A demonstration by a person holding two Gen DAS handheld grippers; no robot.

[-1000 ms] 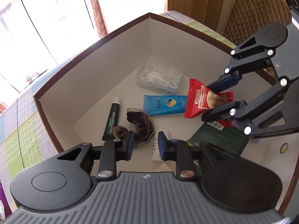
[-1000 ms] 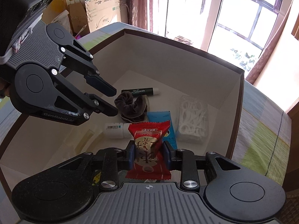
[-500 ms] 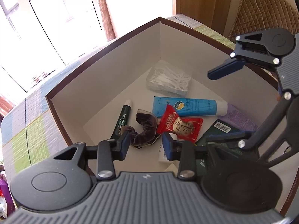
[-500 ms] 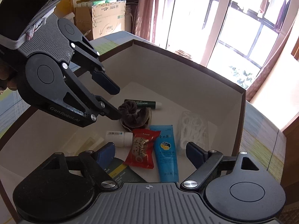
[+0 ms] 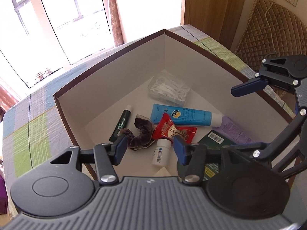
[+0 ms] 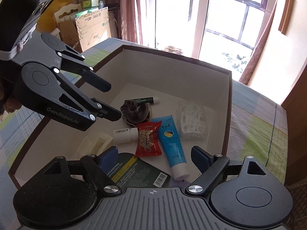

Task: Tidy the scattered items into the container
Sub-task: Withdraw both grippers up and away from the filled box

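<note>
Box [image 6: 228, 103], frame centre: I count sachet [image 6: 147, 140], tube [image 6: 171, 140], scrunchie [image 6: 134, 111], bottle [image 6: 123, 135] inside; both my grippers, left [image 5: 148, 148] and right [image 6: 153, 156], gape empty; next, I judge, find any strays outside.

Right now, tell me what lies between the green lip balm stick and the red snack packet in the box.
The dark brown scrunchie lies between the lip balm stick and the red packet, touching the packet. Both wrist views show it.
</note>
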